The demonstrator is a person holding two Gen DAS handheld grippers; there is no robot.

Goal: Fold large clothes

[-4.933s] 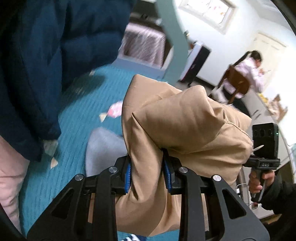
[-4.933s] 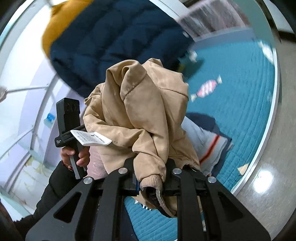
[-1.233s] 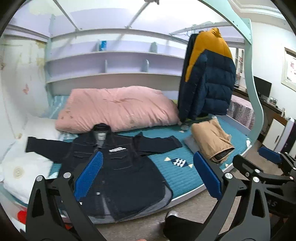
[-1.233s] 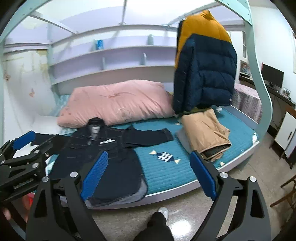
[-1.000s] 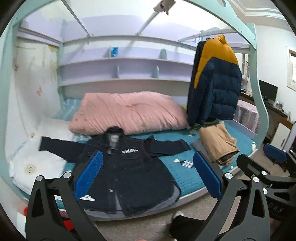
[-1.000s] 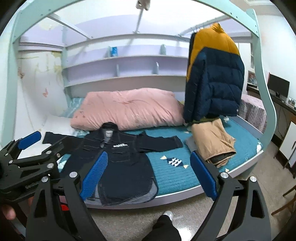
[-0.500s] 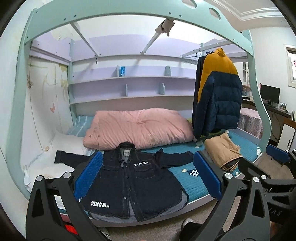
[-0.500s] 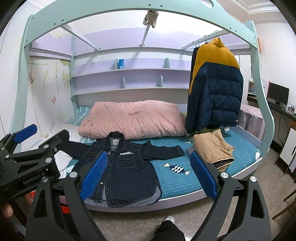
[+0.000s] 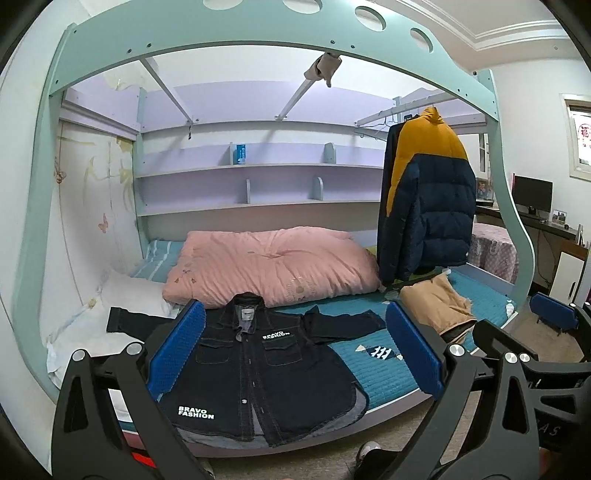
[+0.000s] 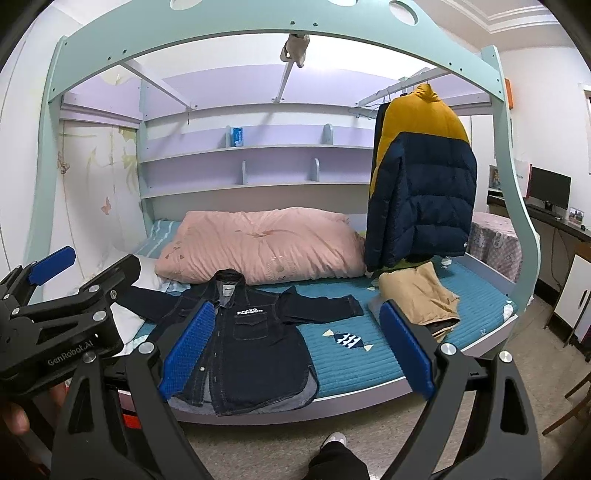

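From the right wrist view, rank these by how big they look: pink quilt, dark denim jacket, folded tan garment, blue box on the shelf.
Largest to smallest:
1. Pink quilt and dark denim jacket: too close to call, and the jacket lies nearer the camera.
2. Folded tan garment.
3. Blue box on the shelf, farthest away.

A pink duvet (image 9: 273, 267) is laid across the back of the teal quilted mattress (image 9: 384, 373), beneath lilac wall shelves (image 9: 258, 168). A small blue box (image 9: 240, 153) is stood on the upper shelf. A white pillow (image 9: 127, 295) is placed at the left end. The bed is arched over by a mint-green frame (image 10: 236, 27). A dark monitor (image 10: 549, 190) is seen on a desk at the right.
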